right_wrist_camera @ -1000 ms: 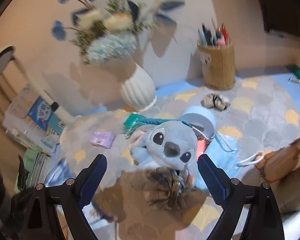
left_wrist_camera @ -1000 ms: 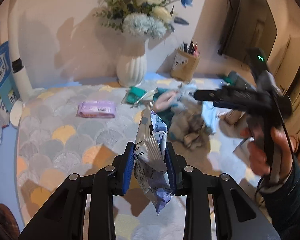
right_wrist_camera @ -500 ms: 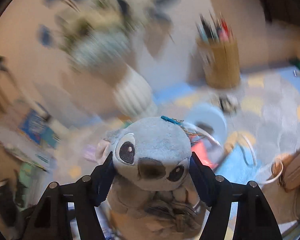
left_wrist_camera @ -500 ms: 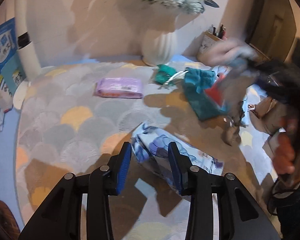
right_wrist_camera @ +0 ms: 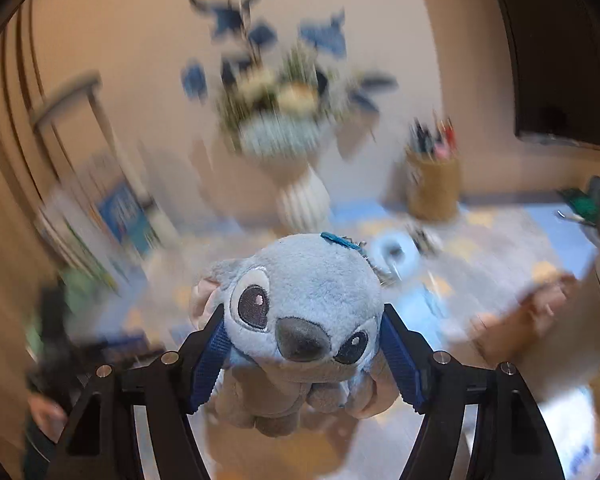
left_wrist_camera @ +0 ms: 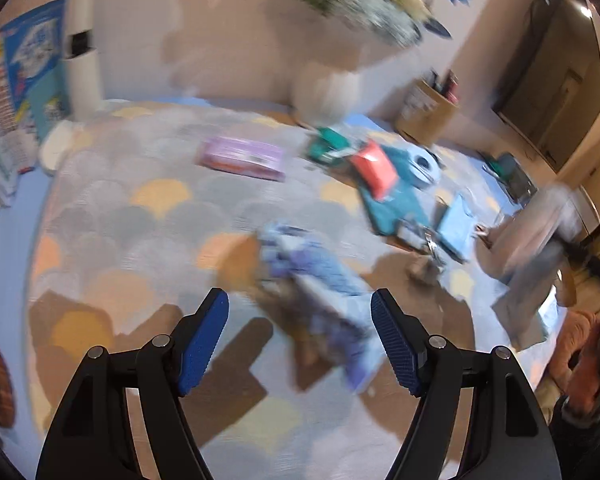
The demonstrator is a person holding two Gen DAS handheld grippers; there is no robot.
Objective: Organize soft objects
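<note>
A crinkled blue-and-white soft packet (left_wrist_camera: pixel 320 276) lies on the scallop-patterned table mat (left_wrist_camera: pixel 140 220), just beyond my left gripper (left_wrist_camera: pixel 300 300). Its jaws are opening and the blue pads (left_wrist_camera: pixel 204 332) stand clear of the packet on both sides. My right gripper (right_wrist_camera: pixel 302 320) is shut on a blue plush toy (right_wrist_camera: pixel 300 280); the pads squeeze the sides of its head and it hangs above the table. In the left wrist view a grey blur (left_wrist_camera: pixel 540 240) at the right edge is that plush toy in the air.
A purple tissue pack (left_wrist_camera: pixel 242 156) lies at the back of the mat. A teal cloth (left_wrist_camera: pixel 396 200), a red pouch (left_wrist_camera: pixel 374 168), a tape roll (left_wrist_camera: pixel 422 164) and a blue face mask (left_wrist_camera: pixel 456 228) crowd the right. A white vase (right_wrist_camera: pixel 304 200) and pen holder (right_wrist_camera: pixel 432 188) stand by the wall.
My left gripper lowered the packet onto the mat, then opened and let it go. My right gripper closed on the plush toy and lifted it off the table.
</note>
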